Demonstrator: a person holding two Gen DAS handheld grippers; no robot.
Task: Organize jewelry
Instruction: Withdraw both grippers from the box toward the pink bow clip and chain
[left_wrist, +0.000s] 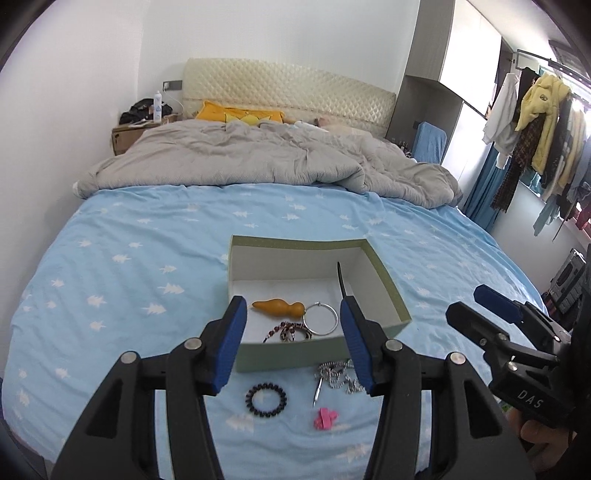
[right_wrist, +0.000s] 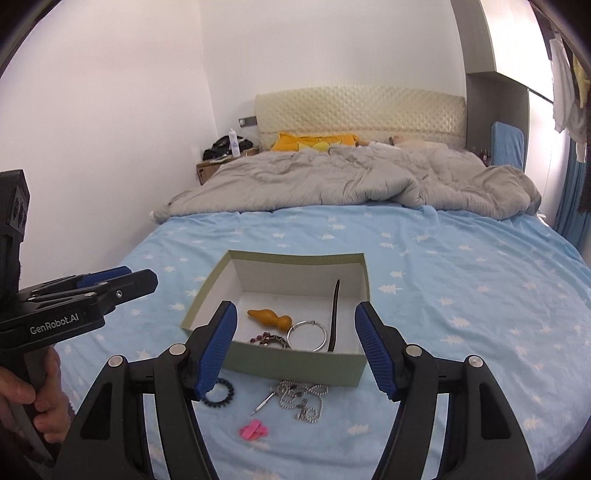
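Blue sheet (left_wrist: 155, 258) with little white tree prints covers the bed, soft and a bit wrinkled, with a crumpled grey duvet (left_wrist: 258, 155) bunched up near the quilted cream headboard (left_wrist: 288, 88). Sitting on it is my box (right_wrist: 295, 363), stiff green card outside, plain white inside. It's already got an orange gourd-shaped charm (right_wrist: 267, 317), a thin silver bangle (right_wrist: 307, 334), a beaded bracelet (right_wrist: 269, 340) and a long black stick (right_wrist: 334, 314) leaning on the right wall. In front of the box, on the sheet: a black coil hair tie (left_wrist: 266, 400), a heap of silver ball chain (right_wrist: 304, 400) and a small pink clip (right_wrist: 253, 430). Both my claws, left (left_wrist: 291, 347) and right (right_wrist: 295, 354), hang over it with their ribbed blue pads spread apart, nothing in them.
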